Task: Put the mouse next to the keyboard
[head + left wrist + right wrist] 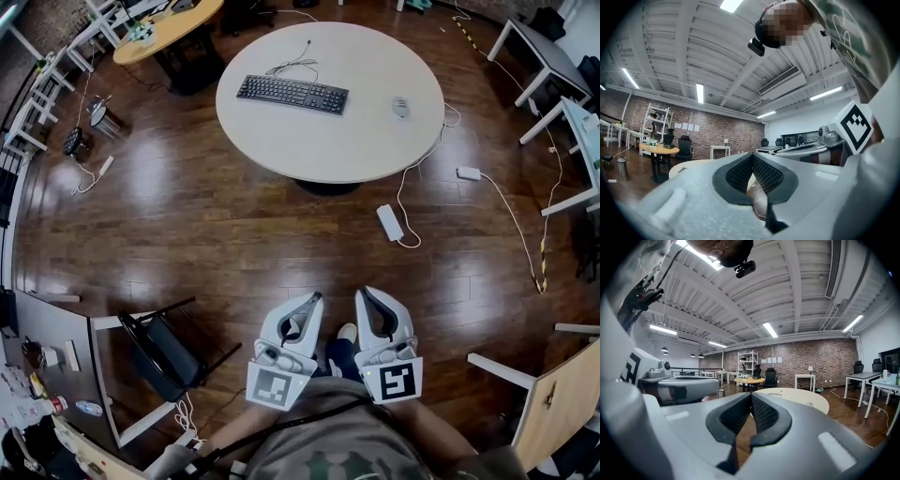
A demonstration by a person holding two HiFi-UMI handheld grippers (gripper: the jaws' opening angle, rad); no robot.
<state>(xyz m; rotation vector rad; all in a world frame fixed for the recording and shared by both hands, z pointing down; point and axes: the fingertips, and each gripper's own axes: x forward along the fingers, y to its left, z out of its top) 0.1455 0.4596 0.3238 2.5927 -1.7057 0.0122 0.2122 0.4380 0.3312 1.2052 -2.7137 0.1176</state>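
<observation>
A black keyboard (292, 93) lies on the left half of the round white table (337, 155). A small grey mouse (401, 107) rests on the table's right side, well apart from the keyboard. Both grippers hang close to my body, far short of the table. My left gripper (310, 302) is shut and holds nothing. My right gripper (367, 298) is shut too, also holding nothing. In the left gripper view the left gripper (752, 157) has its pads pressed together. The right gripper (750, 397) points at the round table (797, 397) in the right gripper view.
A black folding chair (164, 352) stands at my left beside a cluttered desk (37, 375). A white power strip (389, 222) and cables (511, 220) lie on the wooden floor right of the table. A wooden chair (548, 398) stands at the right.
</observation>
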